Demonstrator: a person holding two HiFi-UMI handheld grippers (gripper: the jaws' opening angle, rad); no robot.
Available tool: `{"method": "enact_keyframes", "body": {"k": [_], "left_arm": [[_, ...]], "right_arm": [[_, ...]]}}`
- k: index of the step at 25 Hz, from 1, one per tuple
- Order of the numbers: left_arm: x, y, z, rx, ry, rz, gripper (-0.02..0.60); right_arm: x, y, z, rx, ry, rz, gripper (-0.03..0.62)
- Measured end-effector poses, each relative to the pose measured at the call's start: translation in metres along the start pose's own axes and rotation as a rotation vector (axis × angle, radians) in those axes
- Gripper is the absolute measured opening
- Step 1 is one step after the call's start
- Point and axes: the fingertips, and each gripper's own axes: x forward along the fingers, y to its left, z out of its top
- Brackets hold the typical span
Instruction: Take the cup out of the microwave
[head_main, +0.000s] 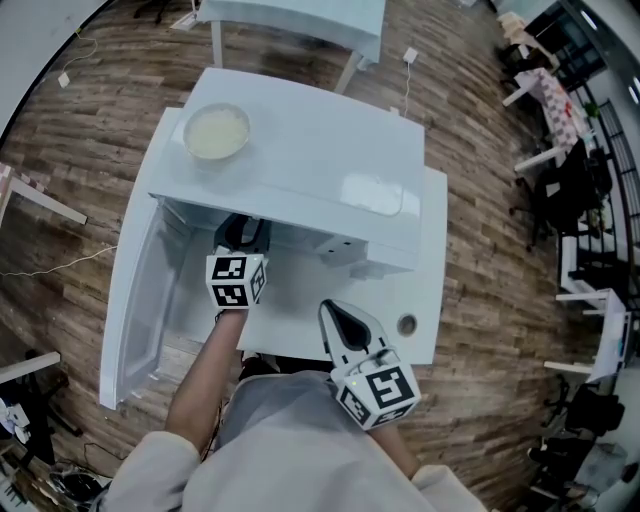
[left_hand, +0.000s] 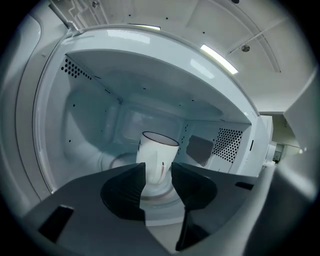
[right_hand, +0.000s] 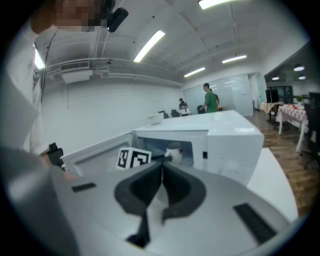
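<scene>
A white cup (left_hand: 158, 152) stands upright on the round turntable (left_hand: 117, 161) inside the open white microwave (head_main: 300, 160). My left gripper (left_hand: 158, 173) reaches into the cavity with its jaws open, one dark tip on each side of the cup's lower part, and no pad visibly presses on it. In the head view the left gripper (head_main: 243, 237) goes under the microwave's roof and the cup is hidden. My right gripper (head_main: 329, 309) hovers in front of the microwave over the table, shut with nothing between its jaws. The right gripper view shows the cup (right_hand: 174, 151) inside.
The microwave door (head_main: 135, 300) hangs open to the left. A pale bowl (head_main: 216, 132) sits on top of the microwave. The white table (head_main: 425, 300) has a round hole (head_main: 406, 324) at its right front. Chairs and tables stand far right.
</scene>
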Motion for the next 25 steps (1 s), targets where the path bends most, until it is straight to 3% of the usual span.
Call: {"method": "enact_keyframes", "body": {"k": [6,14,17,20,25], "left_arm": [[0.01,0.004,0.002,0.014,-0.006,0.01,0.163],[0.014,0.003,0.005,0.106,-0.056,0.034,0.161],[0.015,0.002,0.006,0.13,-0.076,0.053,0.144],[0.015,0.004,0.003,0.144,-0.082,0.076,0.087],[0.015,-0.001,0.007,0.196,-0.111,0.096,0.071]], "right_arm": [[0.004,-0.007,-0.002,0.009,0.015,-0.001,0.023],[0.005,-0.014,-0.005,0.013,0.028,-0.003,0.023],[0.005,-0.017,-0.006,0.009,0.034,-0.002,0.023],[0.004,-0.018,-0.007,0.009,0.04,-0.002,0.023],[0.002,-0.017,-0.009,-0.001,0.056,0.003,0.023]]}}
